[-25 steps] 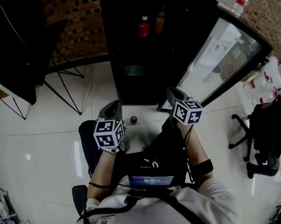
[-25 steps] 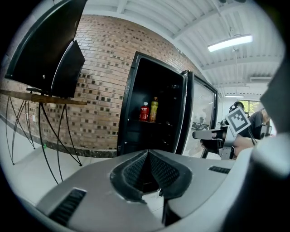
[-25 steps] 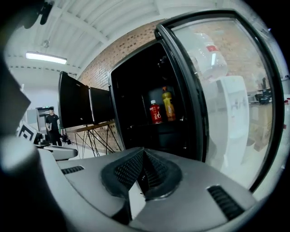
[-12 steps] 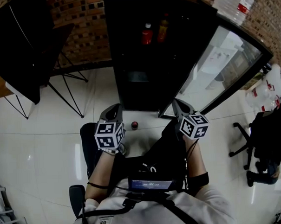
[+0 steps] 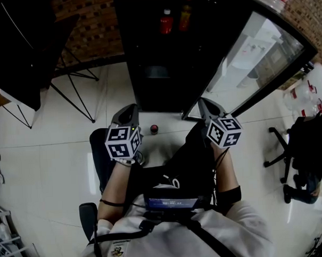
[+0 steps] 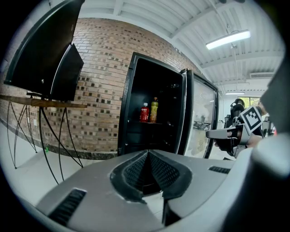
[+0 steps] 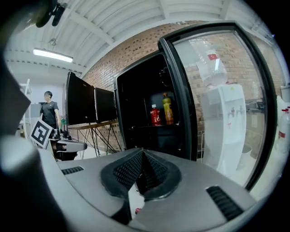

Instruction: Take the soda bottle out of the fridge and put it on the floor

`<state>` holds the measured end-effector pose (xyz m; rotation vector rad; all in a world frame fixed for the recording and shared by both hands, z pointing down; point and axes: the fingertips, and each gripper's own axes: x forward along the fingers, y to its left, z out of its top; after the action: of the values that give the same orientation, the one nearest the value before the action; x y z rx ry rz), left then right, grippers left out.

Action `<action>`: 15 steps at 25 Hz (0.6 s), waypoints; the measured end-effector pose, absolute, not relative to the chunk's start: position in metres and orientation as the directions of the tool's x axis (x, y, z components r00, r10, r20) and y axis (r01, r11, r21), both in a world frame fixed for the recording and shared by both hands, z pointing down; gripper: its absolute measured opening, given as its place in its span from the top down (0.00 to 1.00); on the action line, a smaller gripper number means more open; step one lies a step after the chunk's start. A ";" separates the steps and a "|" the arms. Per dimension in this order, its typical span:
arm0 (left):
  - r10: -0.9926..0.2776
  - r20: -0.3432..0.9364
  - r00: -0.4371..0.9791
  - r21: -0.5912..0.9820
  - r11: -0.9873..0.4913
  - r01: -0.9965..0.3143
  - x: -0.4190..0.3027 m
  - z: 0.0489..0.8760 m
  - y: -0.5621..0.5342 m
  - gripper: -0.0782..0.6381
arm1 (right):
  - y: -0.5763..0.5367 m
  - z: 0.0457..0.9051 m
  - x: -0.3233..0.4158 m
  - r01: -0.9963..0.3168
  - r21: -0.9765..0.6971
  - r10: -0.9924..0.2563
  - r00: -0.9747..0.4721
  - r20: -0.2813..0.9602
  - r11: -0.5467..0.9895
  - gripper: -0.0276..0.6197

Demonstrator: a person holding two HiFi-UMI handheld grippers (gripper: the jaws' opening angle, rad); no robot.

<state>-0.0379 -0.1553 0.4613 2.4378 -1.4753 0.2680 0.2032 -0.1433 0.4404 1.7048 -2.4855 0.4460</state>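
Right tool (image 5: 203,103) shifted, white floor (image 5: 45,157), brick wall (image 5: 87,22)

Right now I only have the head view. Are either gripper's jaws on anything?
Observer: No. In its own view the left gripper is shut, with nothing between the jaws.
Operator: And the other one?
Observer: Same for the right gripper: jaws together, nothing held.
Operator: Anyone else around? I see nobody from up here.
Observer: Yes, the right gripper view shows a person standing in the background, far off to its left, well away from the fridge.
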 end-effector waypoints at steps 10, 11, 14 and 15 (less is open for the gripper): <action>-0.834 0.301 0.463 0.144 -0.440 -0.886 -0.036 0.463 -0.155 0.89 | -0.143 0.443 0.203 -0.934 -0.145 -0.899 -0.355 0.257 0.327 0.95; -0.834 0.301 0.462 0.144 -0.439 -0.887 -0.036 0.463 -0.155 0.89 | -0.143 0.443 0.203 -0.934 -0.144 -0.898 -0.356 0.258 0.328 0.95; -0.834 0.305 0.461 0.146 -0.437 -0.887 -0.035 0.465 -0.155 0.89 | -0.143 0.444 0.203 -0.933 -0.144 -0.897 -0.357 0.261 0.330 0.95; -0.833 0.306 0.461 0.146 -0.438 -0.887 -0.035 0.466 -0.155 0.89 | -0.142 0.444 0.203 -0.933 -0.144 -0.897 -0.357 0.262 0.330 0.95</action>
<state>-0.0349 -0.1551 0.4657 2.4292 -1.4715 0.2722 0.2033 -0.1424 0.4443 1.6964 -2.4489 0.4072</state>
